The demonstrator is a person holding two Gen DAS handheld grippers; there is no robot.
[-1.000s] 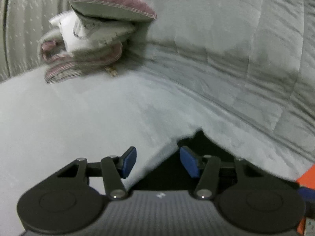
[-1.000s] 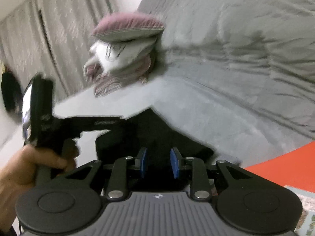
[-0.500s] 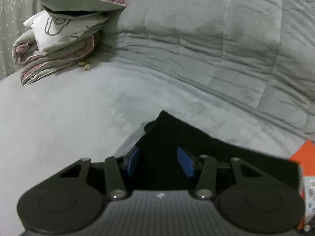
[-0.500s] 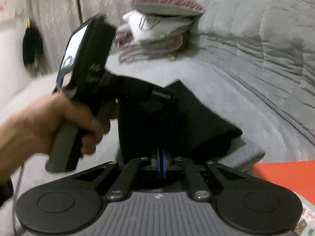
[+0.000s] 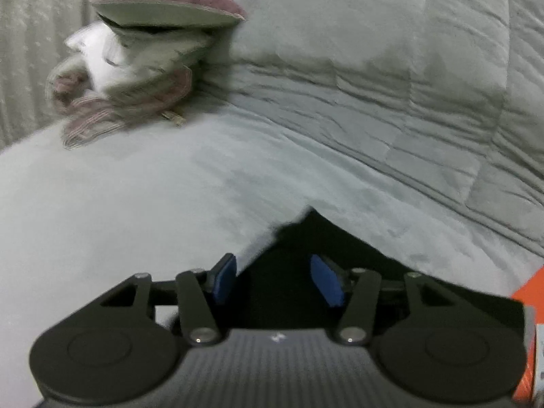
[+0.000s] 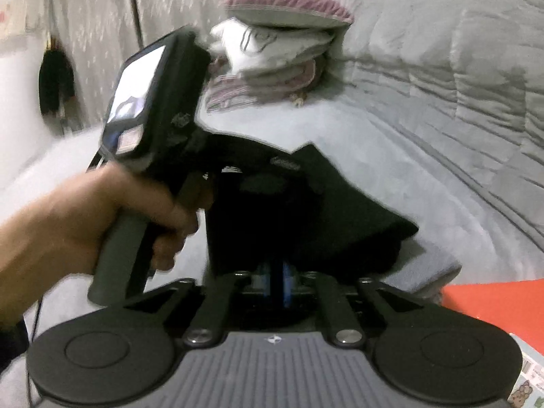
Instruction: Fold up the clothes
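A black garment [image 6: 306, 210] lies folded on the grey bed sheet [image 5: 102, 204], one corner pointing away from me. My left gripper [image 5: 275, 282] hangs over its near part [image 5: 306, 238]. Its jaws are opening, and the blue pads [image 5: 224, 278] stand wide apart on either side of the dark cloth without pressing it. My right gripper [image 6: 278, 282] sits at the garment's near edge. Those jaws are opening too, the pads a narrow gap apart with black cloth draped over and between them. A hand [image 6: 85, 224] holds the left tool's grip.
A stack of pillows and folded bedding [image 5: 146, 61] [image 6: 278, 40] stands at the far end of the bed. A rumpled grey quilt [image 5: 374, 85] covers the right side. An orange sheet [image 6: 493, 306] lies at the near right. Curtains [image 6: 102, 17] hang behind.
The right pads were pressed together on the cloth half a second ago and now stand slightly apart. The left pads have spread wider. The hand with the left tool has come closer.
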